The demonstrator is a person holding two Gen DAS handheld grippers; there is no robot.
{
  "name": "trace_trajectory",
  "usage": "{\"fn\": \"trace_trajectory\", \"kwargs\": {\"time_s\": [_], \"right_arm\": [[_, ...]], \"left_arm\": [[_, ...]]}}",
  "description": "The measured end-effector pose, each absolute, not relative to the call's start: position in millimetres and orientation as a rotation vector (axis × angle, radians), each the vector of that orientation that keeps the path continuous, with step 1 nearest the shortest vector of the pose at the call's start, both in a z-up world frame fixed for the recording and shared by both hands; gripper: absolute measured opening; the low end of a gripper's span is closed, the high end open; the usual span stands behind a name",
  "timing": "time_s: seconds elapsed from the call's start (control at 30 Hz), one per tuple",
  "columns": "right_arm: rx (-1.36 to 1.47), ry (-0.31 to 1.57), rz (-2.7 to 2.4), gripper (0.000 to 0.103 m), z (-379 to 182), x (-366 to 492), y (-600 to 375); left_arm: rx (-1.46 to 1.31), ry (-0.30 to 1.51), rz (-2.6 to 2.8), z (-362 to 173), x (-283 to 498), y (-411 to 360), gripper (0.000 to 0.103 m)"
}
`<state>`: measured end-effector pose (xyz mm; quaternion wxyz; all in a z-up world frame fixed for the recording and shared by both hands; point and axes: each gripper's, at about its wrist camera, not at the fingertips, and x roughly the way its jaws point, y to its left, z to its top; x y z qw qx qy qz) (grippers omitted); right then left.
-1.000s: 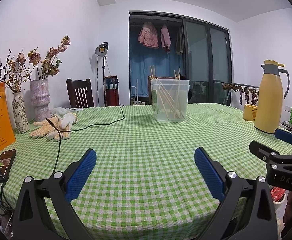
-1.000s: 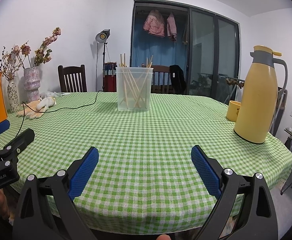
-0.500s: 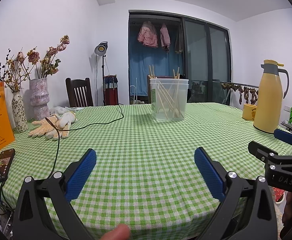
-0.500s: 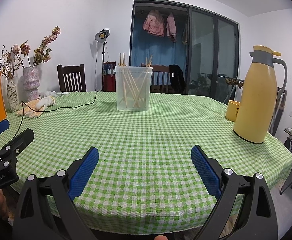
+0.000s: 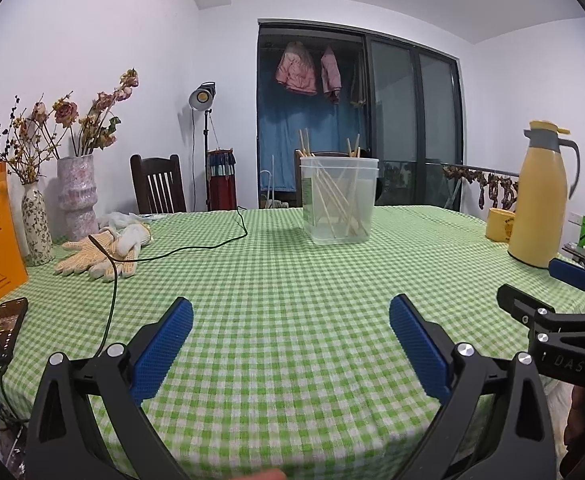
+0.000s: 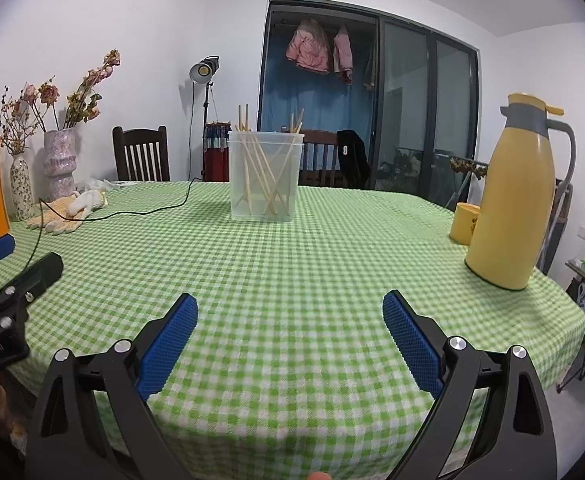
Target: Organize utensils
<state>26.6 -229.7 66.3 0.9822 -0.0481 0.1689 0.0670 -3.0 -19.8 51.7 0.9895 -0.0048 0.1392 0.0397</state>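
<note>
Chopsticks (image 5: 334, 200) all stood in clear tub (image 5: 338, 200) at 12 o'clock on tabletop (image 5: 292, 300). Left gripper (image 5: 290, 320) and right gripper (image 6: 290, 316) fingers wide apart, holding nothing. Job looked about done.

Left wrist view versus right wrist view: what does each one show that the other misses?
Only the left wrist view shows the phone lying at the table's left edge. Only the right wrist view shows the black jacket draped on the far chair. Both show the container of chopsticks, the gloves, the yellow jug and both grippers, left and right, open and empty.
</note>
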Motion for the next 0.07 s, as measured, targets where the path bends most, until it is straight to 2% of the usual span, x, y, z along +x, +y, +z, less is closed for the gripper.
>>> {"fn": "trace_trajectory", "kwargs": {"time_s": [0.07], "right_arm": [[-0.099,0.320,0.113,0.090,73.1,37.9,-234.3]], "left_arm": [[-0.028,0.277,0.082,60.1,8.6,-14.7,0.095]]}}
